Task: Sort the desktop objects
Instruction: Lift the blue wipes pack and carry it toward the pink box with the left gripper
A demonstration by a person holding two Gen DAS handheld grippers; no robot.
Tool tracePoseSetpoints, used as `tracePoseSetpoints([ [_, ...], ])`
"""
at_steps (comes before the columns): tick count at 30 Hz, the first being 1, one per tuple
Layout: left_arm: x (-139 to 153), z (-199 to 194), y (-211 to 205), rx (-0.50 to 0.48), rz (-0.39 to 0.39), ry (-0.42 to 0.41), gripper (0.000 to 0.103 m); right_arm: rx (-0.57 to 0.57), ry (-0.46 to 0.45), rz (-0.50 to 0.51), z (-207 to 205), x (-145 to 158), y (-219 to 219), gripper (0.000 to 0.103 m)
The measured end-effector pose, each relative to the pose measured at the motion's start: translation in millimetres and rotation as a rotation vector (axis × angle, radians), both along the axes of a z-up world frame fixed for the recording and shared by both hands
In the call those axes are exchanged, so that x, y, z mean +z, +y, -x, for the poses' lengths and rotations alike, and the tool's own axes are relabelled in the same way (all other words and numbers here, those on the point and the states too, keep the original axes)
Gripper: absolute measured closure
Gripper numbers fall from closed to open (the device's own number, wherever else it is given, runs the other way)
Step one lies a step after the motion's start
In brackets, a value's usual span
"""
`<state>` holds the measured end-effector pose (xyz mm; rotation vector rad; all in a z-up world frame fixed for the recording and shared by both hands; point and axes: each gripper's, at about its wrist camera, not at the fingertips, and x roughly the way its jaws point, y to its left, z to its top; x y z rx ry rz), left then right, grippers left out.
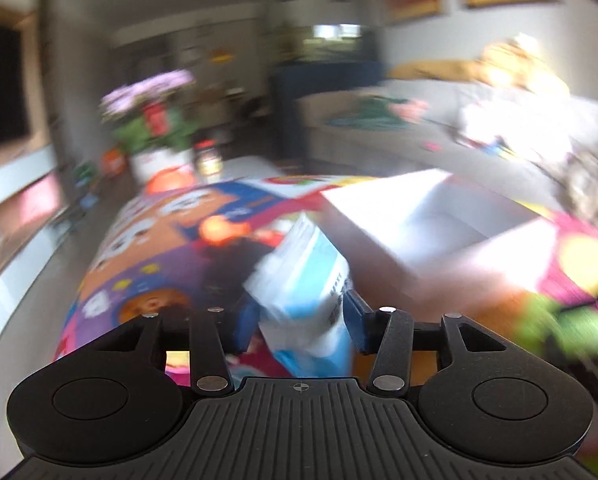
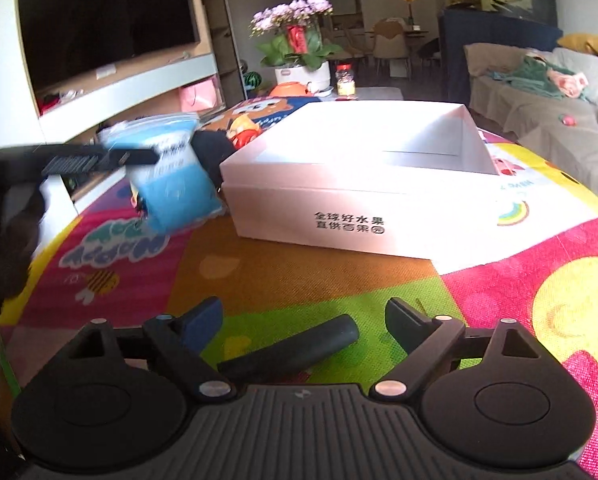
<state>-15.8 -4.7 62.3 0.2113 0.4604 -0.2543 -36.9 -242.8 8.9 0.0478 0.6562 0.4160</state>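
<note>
My left gripper [image 1: 299, 320] is shut on a blue and white tissue pack [image 1: 307, 288] and holds it above the colourful mat, left of the open white box [image 1: 427, 232]. The left wrist view is blurred by motion. In the right wrist view the same pack [image 2: 171, 172] hangs in the left gripper [image 2: 99, 160], left of the white box [image 2: 355, 188]. My right gripper [image 2: 303, 320] is open, its fingers on either side of a dark cylindrical object [image 2: 295, 352] that lies on the mat. A black object [image 2: 215, 148] lies behind the pack.
The colourful play mat [image 2: 283, 276] covers the table. A flower pot [image 2: 299, 48], a jar [image 2: 345, 80] and an orange item [image 2: 291, 90] stand at the far end. A TV [image 2: 103, 20] is at the left, a sofa [image 2: 539, 100] at the right.
</note>
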Motion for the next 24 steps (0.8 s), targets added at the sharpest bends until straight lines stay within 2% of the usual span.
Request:
tracePoseSetpoints([
  [1, -0.7, 9.9, -3.3, -0.049, -0.004, 0.017, 0.046, -0.007, -0.005, -0.008, 0.7, 0.6, -1.6, 0.011],
  [3, -3.4, 24.3, -6.6, -0.127, 0.019, 0.079, 0.032, -0.018, -0.020, -0.026, 2.4, 3.0, -4.9, 0.007],
  [4, -4.5, 29.0, -8.4, -0.146, 0.031, 0.103, 0.028, -0.024, -0.028, -0.032, 3.6, 3.8, -6.3, 0.007],
  [6, -7.9, 37.1, -11.6, -0.166, 0.038, 0.128, 0.019, -0.032, -0.040, -0.041, 5.6, 5.2, -9.6, 0.006],
  [9, -10.9, 38.0, -14.6, -0.150, 0.013, 0.106, 0.008, -0.037, -0.049, -0.046, 6.8, 6.3, -12.1, 0.005],
  [14, -19.2, 24.8, -26.2, -0.206, 0.036, 0.159, 0.006, -0.058, -0.059, -0.061, 7.1, 7.6, -17.5, 0.004],
  [19, -27.7, 4.8, -37.2, -0.140, 0.002, 0.148, 0.004, -0.105, -0.038, -0.115, 4.6, 6.9, -27.4, 0.003],
  [21, -29.1, -3.4, -34.0, -0.120, 0.032, 0.187, 0.003, -0.129, -0.019, -0.143, 1.4, 5.7, -33.7, 0.003],
  [24, -32.2, -1.6, -27.7, -0.154, 0.079, 0.269, 0.003, -0.155, 0.002, -0.173, -0.4, 3.6, -38.0, 0.002],
])
